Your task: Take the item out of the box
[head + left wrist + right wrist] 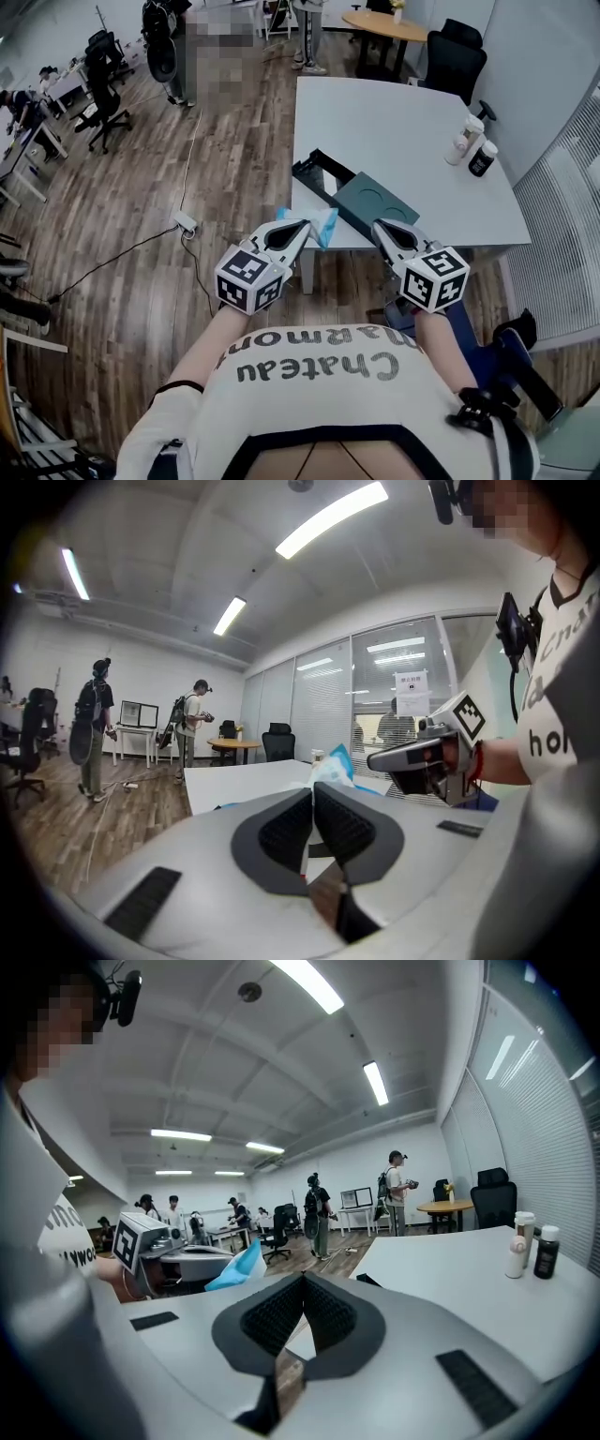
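A dark teal box [378, 201] lies open at the near left edge of the white table [412, 112], its dark lid [317, 172] folded out to the left. My left gripper [307, 226] is off that near edge, shut on a blue and white packet [325, 225]. In the left gripper view the packet [334, 765] sticks up past the left gripper [312, 790]. My right gripper [382, 229] hovers beside the box's near corner, shut, nothing between its pads. The right gripper view shows the right gripper [301, 1280] and the packet [234, 1268] off to the left.
Two white bottles [467, 139] and a dark one [483, 157] stand at the table's right side. A power strip [185, 222] with a cable lies on the wood floor. People [309, 33] stand at the back near office chairs [103, 94] and a round wooden table [386, 25].
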`<action>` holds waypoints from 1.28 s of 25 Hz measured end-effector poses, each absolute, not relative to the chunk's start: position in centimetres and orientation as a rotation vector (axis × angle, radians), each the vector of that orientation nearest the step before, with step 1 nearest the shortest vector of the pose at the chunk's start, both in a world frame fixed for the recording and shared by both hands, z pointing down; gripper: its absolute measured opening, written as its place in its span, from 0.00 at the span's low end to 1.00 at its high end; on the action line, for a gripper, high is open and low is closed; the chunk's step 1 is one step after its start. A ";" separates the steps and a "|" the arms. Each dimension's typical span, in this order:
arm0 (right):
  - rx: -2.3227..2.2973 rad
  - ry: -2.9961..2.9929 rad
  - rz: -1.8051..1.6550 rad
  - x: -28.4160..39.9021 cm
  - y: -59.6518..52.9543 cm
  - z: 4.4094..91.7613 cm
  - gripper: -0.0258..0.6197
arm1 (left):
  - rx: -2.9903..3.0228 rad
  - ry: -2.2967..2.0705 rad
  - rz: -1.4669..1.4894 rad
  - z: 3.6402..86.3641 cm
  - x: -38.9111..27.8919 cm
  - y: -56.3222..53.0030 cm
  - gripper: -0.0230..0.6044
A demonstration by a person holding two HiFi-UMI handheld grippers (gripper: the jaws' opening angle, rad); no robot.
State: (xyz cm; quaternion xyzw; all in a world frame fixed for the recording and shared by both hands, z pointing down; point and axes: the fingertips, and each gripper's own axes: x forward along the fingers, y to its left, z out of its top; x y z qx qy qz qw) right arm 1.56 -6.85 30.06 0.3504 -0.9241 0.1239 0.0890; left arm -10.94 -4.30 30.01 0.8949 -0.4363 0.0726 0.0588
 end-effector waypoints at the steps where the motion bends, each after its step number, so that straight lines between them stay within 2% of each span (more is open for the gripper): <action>1: 1.039 -2.749 0.361 1.8 -6.8 30.0 0.04 | 2.706 -1.325 0.213 30.0 -10.8 -4.3 0.07; 32: 1.055 -2.716 0.366 2.2 -6.5 31.3 0.04 | 2.685 -1.363 0.189 29.7 -11.9 -3.9 0.07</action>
